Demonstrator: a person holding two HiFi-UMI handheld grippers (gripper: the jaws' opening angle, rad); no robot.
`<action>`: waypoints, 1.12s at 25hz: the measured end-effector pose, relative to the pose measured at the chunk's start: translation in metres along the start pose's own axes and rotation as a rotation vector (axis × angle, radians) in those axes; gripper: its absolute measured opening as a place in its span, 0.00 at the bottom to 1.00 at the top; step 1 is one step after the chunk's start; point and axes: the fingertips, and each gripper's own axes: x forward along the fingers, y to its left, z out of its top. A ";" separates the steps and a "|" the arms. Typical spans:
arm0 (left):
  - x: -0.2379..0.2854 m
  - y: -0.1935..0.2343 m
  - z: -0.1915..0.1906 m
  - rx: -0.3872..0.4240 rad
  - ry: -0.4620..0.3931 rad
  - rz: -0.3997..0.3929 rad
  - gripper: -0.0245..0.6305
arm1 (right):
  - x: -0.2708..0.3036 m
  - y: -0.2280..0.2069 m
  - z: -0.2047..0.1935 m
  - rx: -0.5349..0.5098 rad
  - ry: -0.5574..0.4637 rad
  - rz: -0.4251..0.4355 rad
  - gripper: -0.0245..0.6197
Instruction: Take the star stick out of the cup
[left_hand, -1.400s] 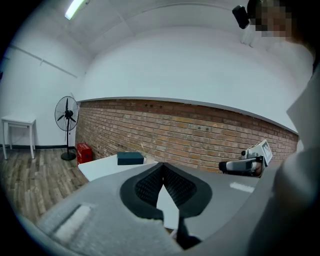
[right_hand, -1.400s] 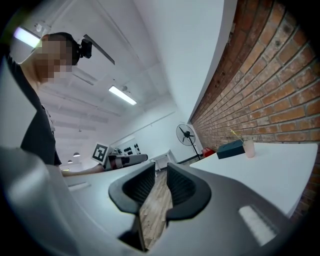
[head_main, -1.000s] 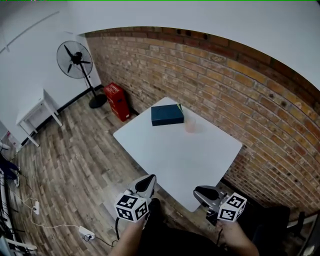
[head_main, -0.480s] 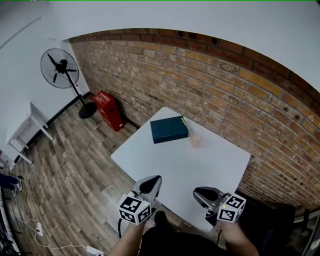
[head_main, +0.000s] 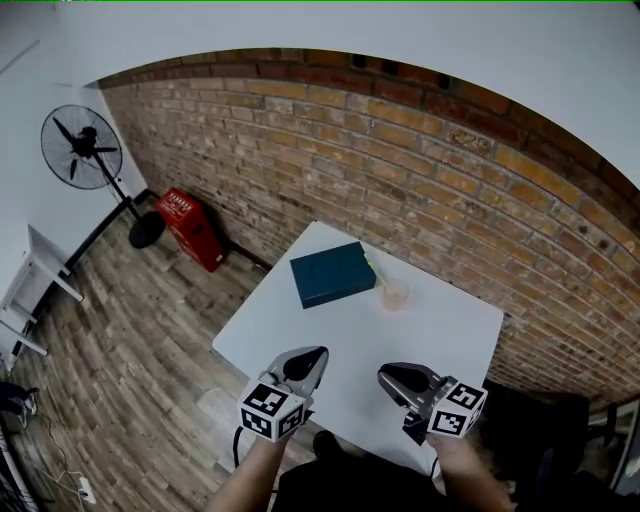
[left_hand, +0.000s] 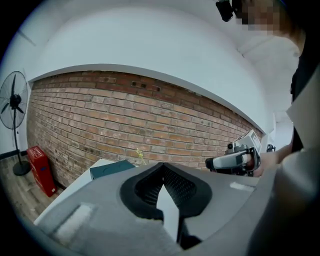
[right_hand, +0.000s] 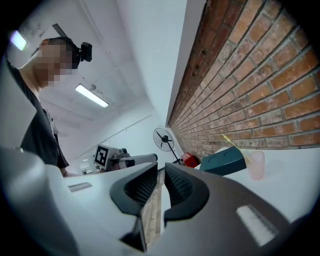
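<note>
Stick leaned in cup at surface's far side, well apart from left claw (closed, empty) and right claw (narrow, just closing, nothing between). I judged it light, thin, bendable; best pinched on the shaft above the rim.

The surface is being seen as smooth and matt white. The cup is being shown as translucent pinkish plastic. The box is being presented with a matt dark-teal skin. Rough red brick is being displayed by the wall, and grained wood-look planks by the floor. The left tool and right tool are being seen in matt grey plastic, with ribbed black pads.
</note>
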 end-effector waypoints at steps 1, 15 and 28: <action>0.005 0.000 0.003 -0.003 -0.003 -0.007 0.05 | -0.001 -0.003 0.001 0.002 0.003 -0.004 0.10; 0.076 -0.042 0.021 0.014 -0.021 -0.016 0.05 | -0.068 -0.080 0.011 0.083 -0.050 -0.072 0.08; 0.152 0.005 0.007 -0.005 0.048 -0.069 0.05 | -0.041 -0.126 0.011 0.106 -0.021 -0.151 0.08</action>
